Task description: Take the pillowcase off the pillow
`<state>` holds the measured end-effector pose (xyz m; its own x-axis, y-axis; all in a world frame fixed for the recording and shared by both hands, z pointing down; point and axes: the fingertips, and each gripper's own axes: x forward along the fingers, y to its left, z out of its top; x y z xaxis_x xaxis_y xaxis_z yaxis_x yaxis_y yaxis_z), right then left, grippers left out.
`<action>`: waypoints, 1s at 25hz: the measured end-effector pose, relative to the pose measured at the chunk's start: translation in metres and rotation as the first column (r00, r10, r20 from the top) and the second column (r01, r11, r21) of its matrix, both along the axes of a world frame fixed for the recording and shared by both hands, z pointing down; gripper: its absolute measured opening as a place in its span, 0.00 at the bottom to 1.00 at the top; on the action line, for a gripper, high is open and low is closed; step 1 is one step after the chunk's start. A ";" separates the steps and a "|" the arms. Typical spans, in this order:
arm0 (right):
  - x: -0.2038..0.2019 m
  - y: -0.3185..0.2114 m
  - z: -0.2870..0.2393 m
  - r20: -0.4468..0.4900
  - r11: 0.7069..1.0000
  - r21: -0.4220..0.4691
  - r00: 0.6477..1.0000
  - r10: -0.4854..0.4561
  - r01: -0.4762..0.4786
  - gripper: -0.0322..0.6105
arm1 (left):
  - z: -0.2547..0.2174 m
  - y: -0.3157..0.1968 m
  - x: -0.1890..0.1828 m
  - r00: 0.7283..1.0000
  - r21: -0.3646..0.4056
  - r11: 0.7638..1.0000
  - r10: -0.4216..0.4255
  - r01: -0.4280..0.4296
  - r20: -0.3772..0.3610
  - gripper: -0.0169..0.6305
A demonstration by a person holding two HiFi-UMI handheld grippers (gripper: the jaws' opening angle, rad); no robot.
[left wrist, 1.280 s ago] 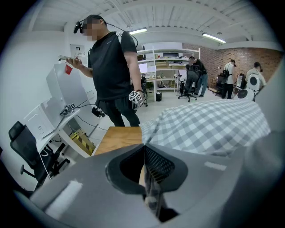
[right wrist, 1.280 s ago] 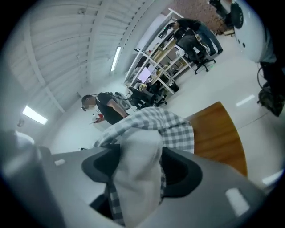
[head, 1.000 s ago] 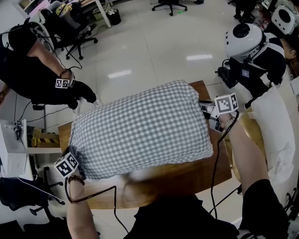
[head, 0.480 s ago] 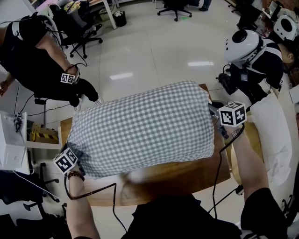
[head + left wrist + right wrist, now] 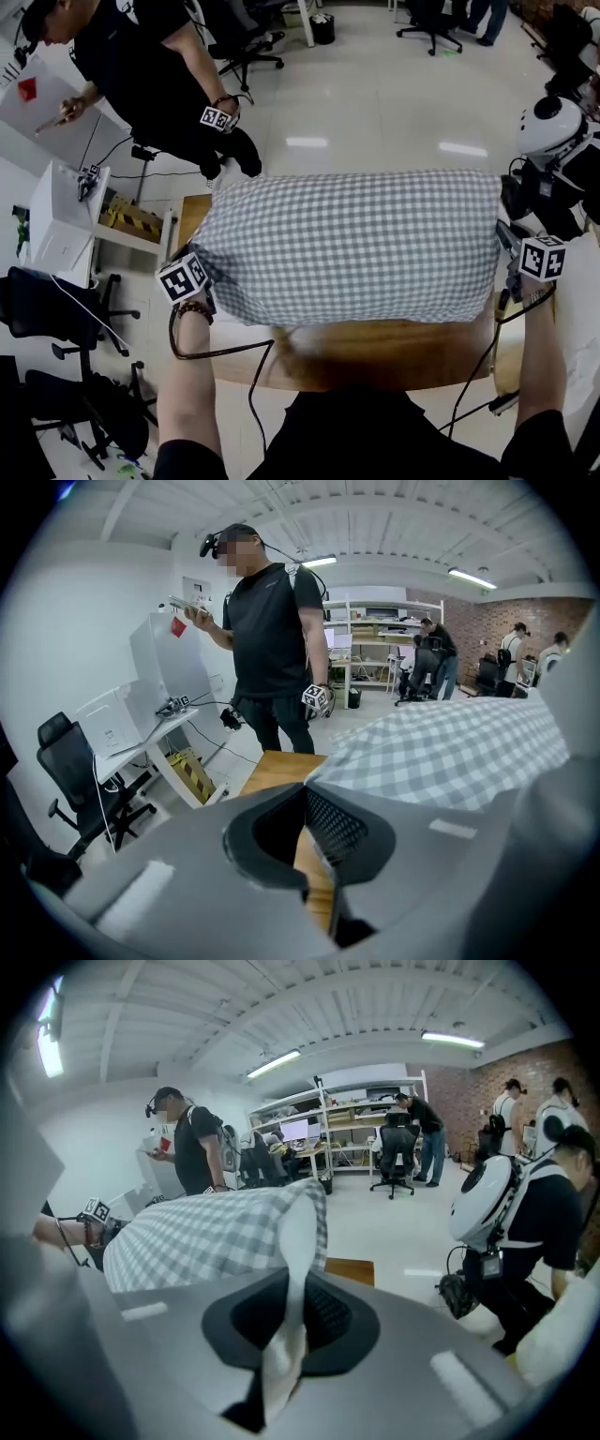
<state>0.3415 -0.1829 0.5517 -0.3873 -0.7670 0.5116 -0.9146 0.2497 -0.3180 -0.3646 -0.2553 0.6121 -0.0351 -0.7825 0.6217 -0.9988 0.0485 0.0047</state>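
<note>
A pillow in a grey-and-white checked pillowcase (image 5: 356, 246) hangs stretched wide above the wooden table (image 5: 375, 349), held between both grippers. My left gripper (image 5: 202, 274) is shut on the pillowcase's left corner; in the left gripper view the checked cloth (image 5: 441, 752) runs right up to the closed tips of the left gripper (image 5: 307, 785). At the right end, my right gripper (image 5: 503, 255) is shut on a white fold of fabric (image 5: 292, 1241) that passes between the jaws of the right gripper (image 5: 298, 1283), with the checked cloth (image 5: 197, 1237) beyond it.
A person in black (image 5: 159, 66) stands at the table's far left beside a white desk (image 5: 56, 225). Someone in a white helmet (image 5: 548, 127) is at the right, near a white pillow (image 5: 586, 309). Office chairs (image 5: 56, 309) stand on the shiny floor.
The pillow has been raised and turned from slanting to level, stretched wider between the grippers. The right gripper rose and swung outward; the left moved slightly up. Both stayed shut.
</note>
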 end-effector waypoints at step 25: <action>0.024 0.016 0.016 -0.174 0.979 -0.104 0.972 0.157 -0.177 0.09 | -0.003 0.006 -0.084 0.999 -0.006 0.999 -0.032 0.032 0.011 0.04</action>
